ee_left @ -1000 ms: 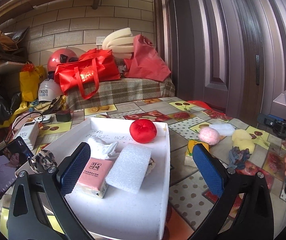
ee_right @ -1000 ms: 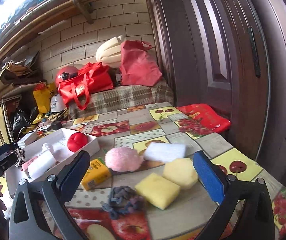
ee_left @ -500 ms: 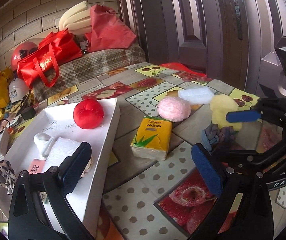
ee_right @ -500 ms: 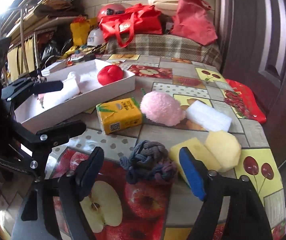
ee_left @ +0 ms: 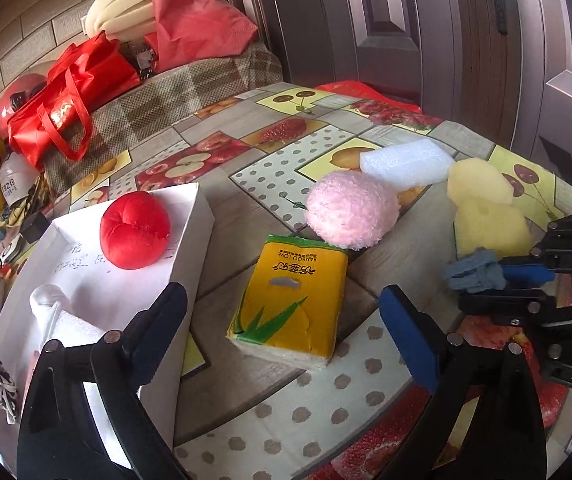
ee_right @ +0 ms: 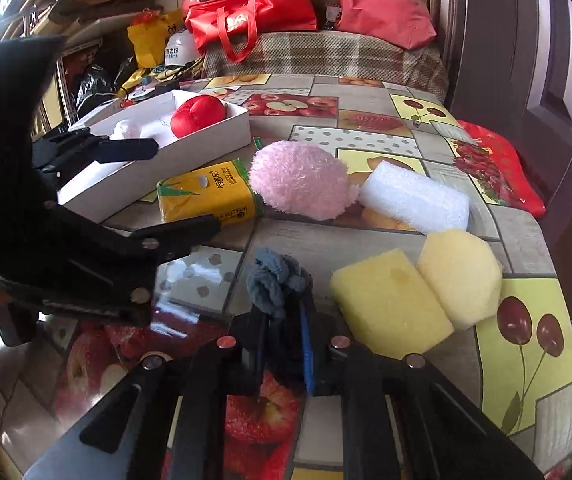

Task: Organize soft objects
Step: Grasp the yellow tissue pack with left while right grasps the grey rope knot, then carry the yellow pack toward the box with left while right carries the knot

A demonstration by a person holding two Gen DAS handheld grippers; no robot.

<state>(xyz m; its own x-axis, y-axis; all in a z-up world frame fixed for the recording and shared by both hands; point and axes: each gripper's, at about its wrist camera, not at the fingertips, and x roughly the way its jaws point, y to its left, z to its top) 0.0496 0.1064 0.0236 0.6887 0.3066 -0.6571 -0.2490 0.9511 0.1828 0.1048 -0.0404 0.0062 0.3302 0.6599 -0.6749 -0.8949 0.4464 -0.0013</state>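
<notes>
Pinched together, the jaws of the right gripper [ee_right: 284,320] clamp a grey-blue knotted fabric bundle [ee_right: 276,282] on the fruit-patterned tablecloth [ee_right: 369,132], just left of a yellow rectangular sponge [ee_right: 389,308]. Spread wide, the left gripper [ee_left: 282,320] frames a yellow tissue pack [ee_left: 291,298] lying just right of the white cardboard tray's [ee_left: 196,232] right wall. Bare cloth lies near the pack; a pink fluffy ball [ee_left: 351,210] touches its far edge.
</notes>
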